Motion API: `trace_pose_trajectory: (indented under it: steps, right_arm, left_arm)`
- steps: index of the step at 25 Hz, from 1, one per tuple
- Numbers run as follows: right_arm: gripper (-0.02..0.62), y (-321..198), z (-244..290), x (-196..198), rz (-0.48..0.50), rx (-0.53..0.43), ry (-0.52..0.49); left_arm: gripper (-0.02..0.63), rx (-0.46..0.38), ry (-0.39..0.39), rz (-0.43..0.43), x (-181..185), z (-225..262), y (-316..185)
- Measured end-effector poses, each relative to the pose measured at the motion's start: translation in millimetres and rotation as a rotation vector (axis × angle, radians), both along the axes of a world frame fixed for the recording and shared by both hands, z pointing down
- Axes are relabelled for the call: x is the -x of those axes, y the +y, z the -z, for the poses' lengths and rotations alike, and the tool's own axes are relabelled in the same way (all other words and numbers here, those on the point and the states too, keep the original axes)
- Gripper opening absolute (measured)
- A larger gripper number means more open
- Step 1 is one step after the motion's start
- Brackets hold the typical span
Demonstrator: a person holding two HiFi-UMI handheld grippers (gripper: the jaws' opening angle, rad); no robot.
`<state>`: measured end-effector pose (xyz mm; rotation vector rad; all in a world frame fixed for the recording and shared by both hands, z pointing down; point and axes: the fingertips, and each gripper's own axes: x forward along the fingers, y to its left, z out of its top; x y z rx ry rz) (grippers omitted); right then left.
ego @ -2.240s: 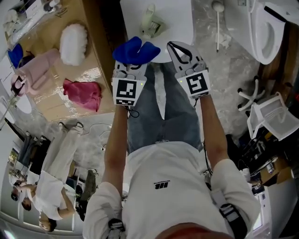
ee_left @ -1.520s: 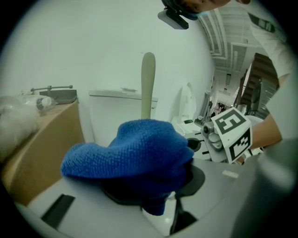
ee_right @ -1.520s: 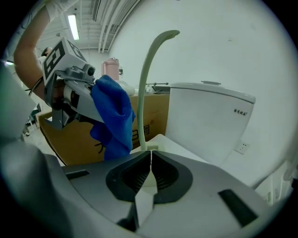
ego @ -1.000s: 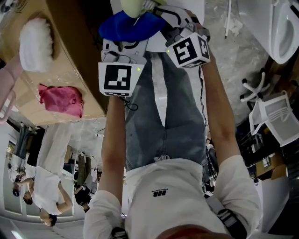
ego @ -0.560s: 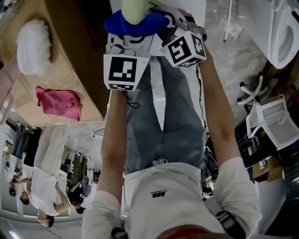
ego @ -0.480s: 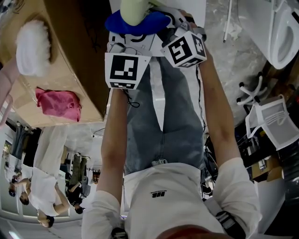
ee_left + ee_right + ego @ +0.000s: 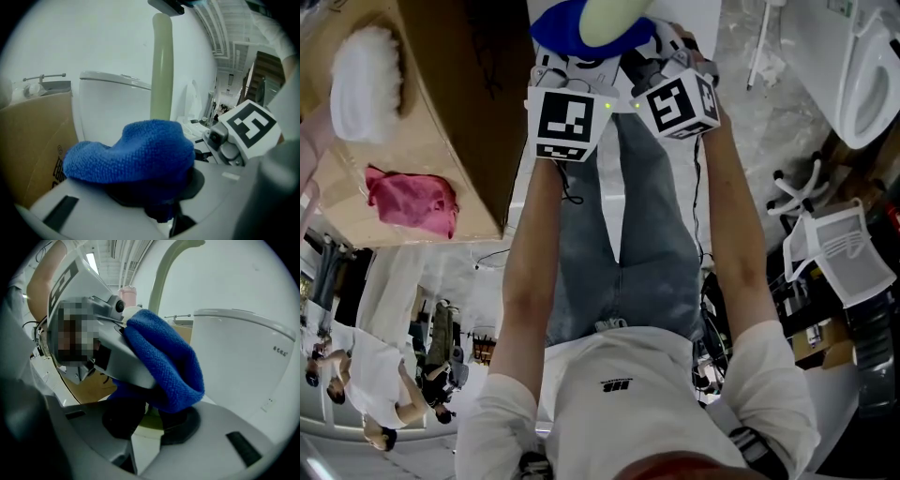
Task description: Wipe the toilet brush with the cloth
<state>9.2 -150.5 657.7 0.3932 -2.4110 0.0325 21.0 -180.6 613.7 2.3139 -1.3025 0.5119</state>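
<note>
The left gripper (image 7: 161,213) is clamping a blue knitted cloth (image 7: 136,150), which is bulging up over its jaws. Just to its right, the right gripper (image 7: 145,425) is gripping a pale green plastic toilet brush (image 7: 161,65) by the handle, its jaws having just been closing slightly on it. The handle is rising just behind the cloth, ahead of the left gripper.

My white T-shirt (image 7: 675,412), small black logo (image 7: 619,382), sits at six o'clock; blue jeans (image 7: 652,244) above; black-and-white marker cubes (image 7: 570,125) at twelve.
</note>
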Motion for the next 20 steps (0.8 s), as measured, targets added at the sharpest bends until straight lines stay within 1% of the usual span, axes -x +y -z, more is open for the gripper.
trace_pose_trajectory:
  steps: [7, 14, 20]
  right_arm:
    - [0.063, 2.3, 4.0, 3.1, -0.013, -0.021, 0.029]
    - [0.063, 0.2, 5.0, 1.5, -0.014, -0.029, 0.036]
    - [0.063, 1.7, -0.5, 0.4, -0.017, -0.029, 0.045]
  left_arm:
    - [0.104, 0.002, -0.022, -0.015, 5.0, 7.6, 0.3]
    - [0.104, -0.018, -0.023, -0.011, 7.3, 37.6, -2.6]
    - [0.103, -0.052, -0.018, -0.016, 9.9, 71.3, -7.5]
